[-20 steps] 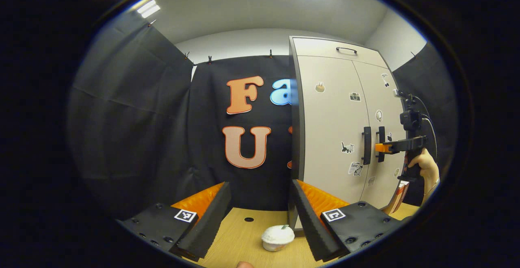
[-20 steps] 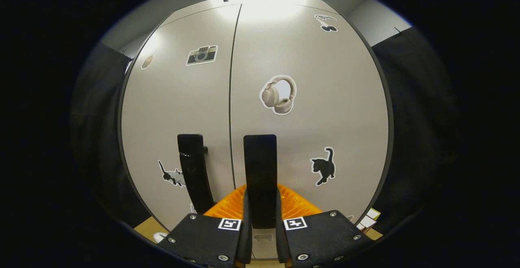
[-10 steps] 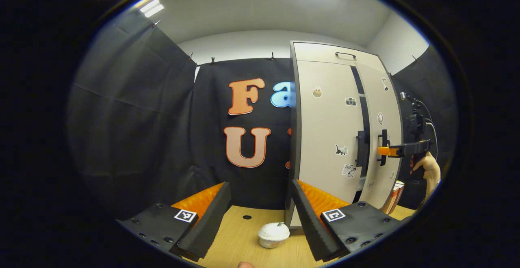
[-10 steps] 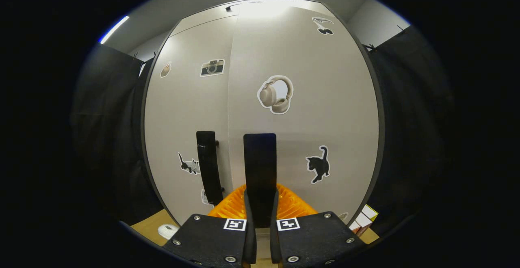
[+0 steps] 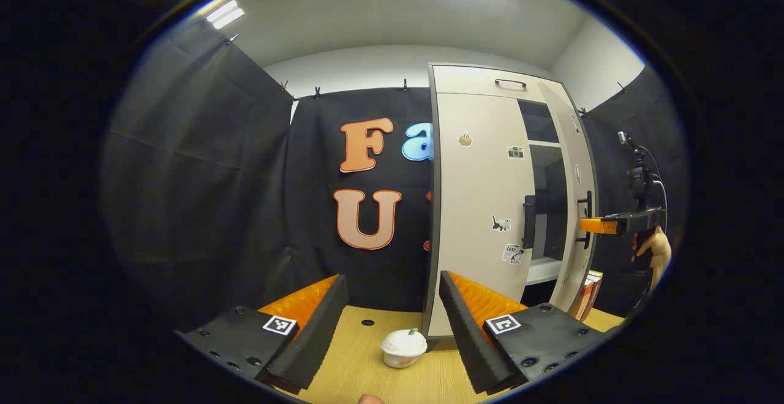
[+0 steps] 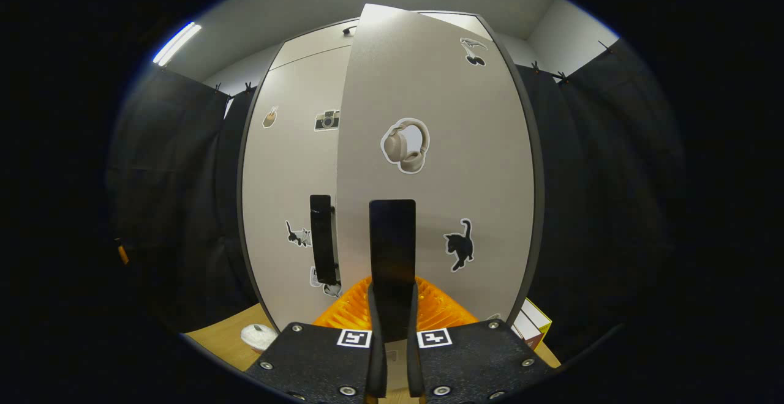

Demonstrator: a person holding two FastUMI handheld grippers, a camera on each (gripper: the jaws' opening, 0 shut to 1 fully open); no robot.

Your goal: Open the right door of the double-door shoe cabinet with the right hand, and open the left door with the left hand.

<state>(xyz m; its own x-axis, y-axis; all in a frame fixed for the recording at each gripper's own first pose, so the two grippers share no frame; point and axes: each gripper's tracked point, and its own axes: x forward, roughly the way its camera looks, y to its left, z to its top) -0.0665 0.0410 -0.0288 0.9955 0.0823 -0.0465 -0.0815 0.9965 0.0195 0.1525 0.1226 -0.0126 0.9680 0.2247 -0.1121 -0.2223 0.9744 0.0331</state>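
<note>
The beige double-door shoe cabinet [image 5: 490,82] stands on the table's right side in the left gripper view. Its left door [image 5: 474,208] is closed, with a black handle [image 5: 528,229]. The right door [image 5: 576,196] is swung partly outward, showing dark shelves inside. My right gripper [image 5: 595,226], held by a hand [image 5: 654,254], clamps that door's handle. In the right gripper view, the right door [image 6: 441,104] is close ahead, and my right gripper [image 6: 392,297] is shut on its black handle [image 6: 392,245]. The left door [image 6: 288,171] lies behind it. My left gripper [image 5: 392,306] is open, well short of the cabinet.
A white lidded cup [image 5: 403,347] sits on the wooden table [image 5: 361,361] between my left gripper's fingers, and the cup [image 6: 258,335] also shows in the right gripper view. Small boxes [image 5: 589,294] stand at the cabinet's right foot. Black cloth walls surround the booth.
The right door has swung from closed to partly open, pulled by my right gripper on its handle, and the shelves inside now show. My left gripper has hardly moved.
</note>
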